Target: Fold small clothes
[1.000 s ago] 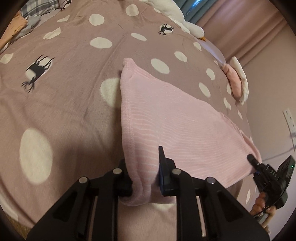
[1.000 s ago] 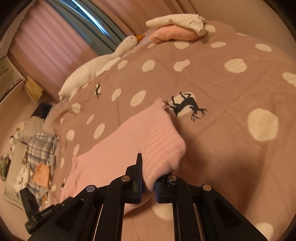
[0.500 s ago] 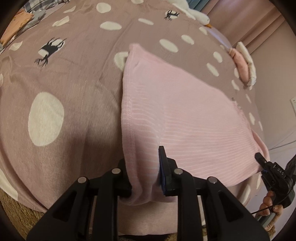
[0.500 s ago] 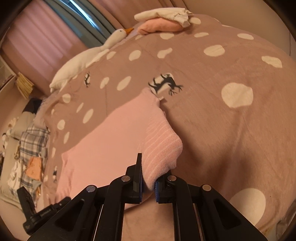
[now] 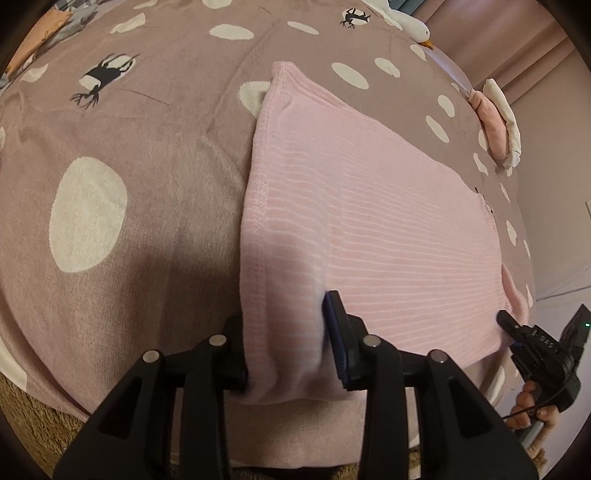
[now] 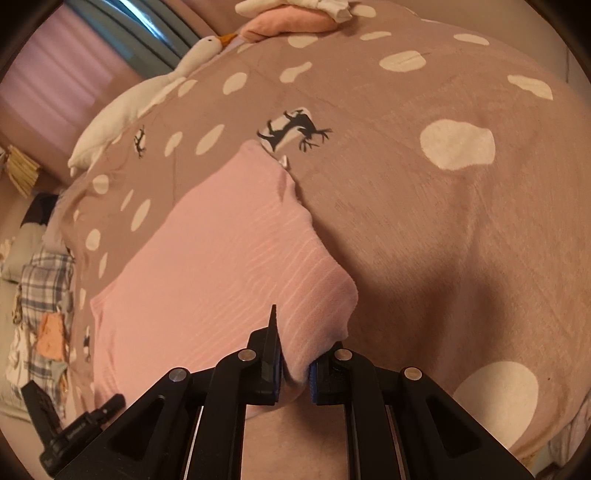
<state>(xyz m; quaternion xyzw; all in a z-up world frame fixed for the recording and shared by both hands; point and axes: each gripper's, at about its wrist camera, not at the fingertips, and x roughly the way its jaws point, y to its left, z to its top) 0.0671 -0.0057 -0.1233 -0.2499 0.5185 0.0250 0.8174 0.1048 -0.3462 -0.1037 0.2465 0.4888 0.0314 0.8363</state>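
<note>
A pink ribbed garment (image 5: 362, 221) lies spread on the brown spotted bedspread (image 5: 147, 147), its near edge lifted. My left gripper (image 5: 284, 347) is shut on the garment's near left corner. My right gripper (image 6: 293, 365) is shut on the near right corner of the same garment (image 6: 221, 266). The right gripper also shows in the left wrist view (image 5: 535, 343) at the garment's right end, and the left gripper shows in the right wrist view (image 6: 74, 424) at lower left. The far edge rests flat on the bed.
A white goose plush (image 6: 147, 92) lies along the bed's far side. Folded pink and white clothes (image 6: 295, 14) are stacked at the far corner. A plaid pile of clothes (image 6: 40, 295) lies at the left. The bed's front edge is just below the grippers.
Both grippers have pulled the garment's near edge toward the bed's front edge and lifted a little; the garment is stretched flatter. Both stay shut on it.
</note>
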